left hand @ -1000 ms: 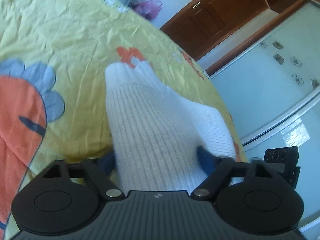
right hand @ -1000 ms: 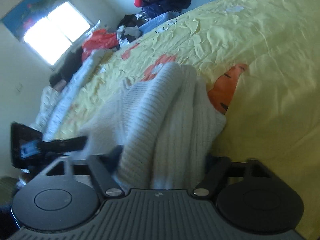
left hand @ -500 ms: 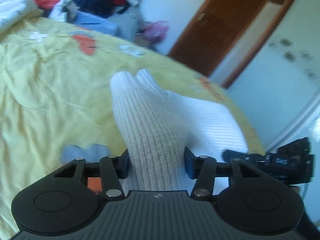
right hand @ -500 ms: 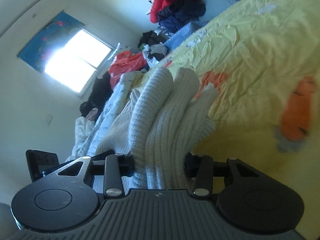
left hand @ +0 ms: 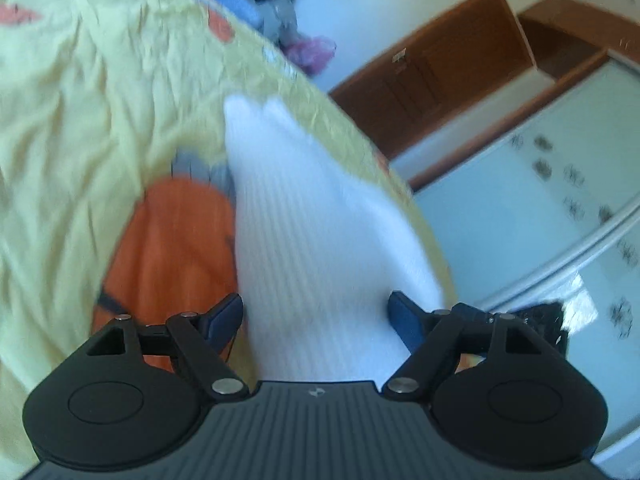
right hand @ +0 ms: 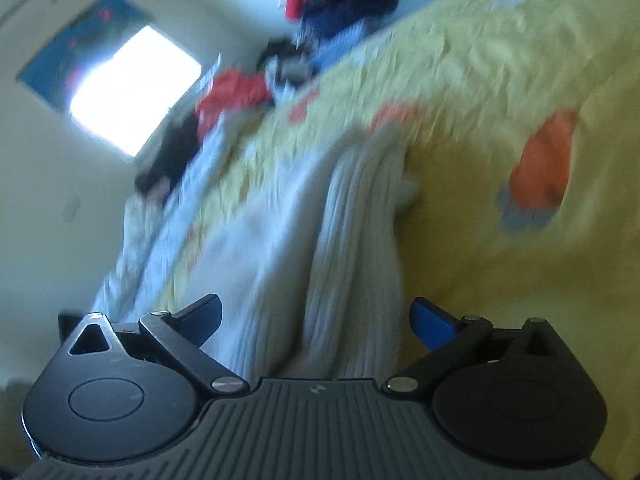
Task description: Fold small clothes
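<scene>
where it lies bunched, white ribbed knit garment (left hand: 320, 248) — lengthwise folds, blurred.

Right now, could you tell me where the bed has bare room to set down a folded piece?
Free: the yellow bedspread to the right of the white knit garment, around the orange print. Crowded: the far edge, under the clothes pile, and beside the window.

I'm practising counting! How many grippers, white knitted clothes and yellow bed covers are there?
White knitted garment: 1
Yellow bed cover: 1
Grippers: 2, left gripper and right gripper, jaws just opening, the garment between them
Total: 4
</scene>
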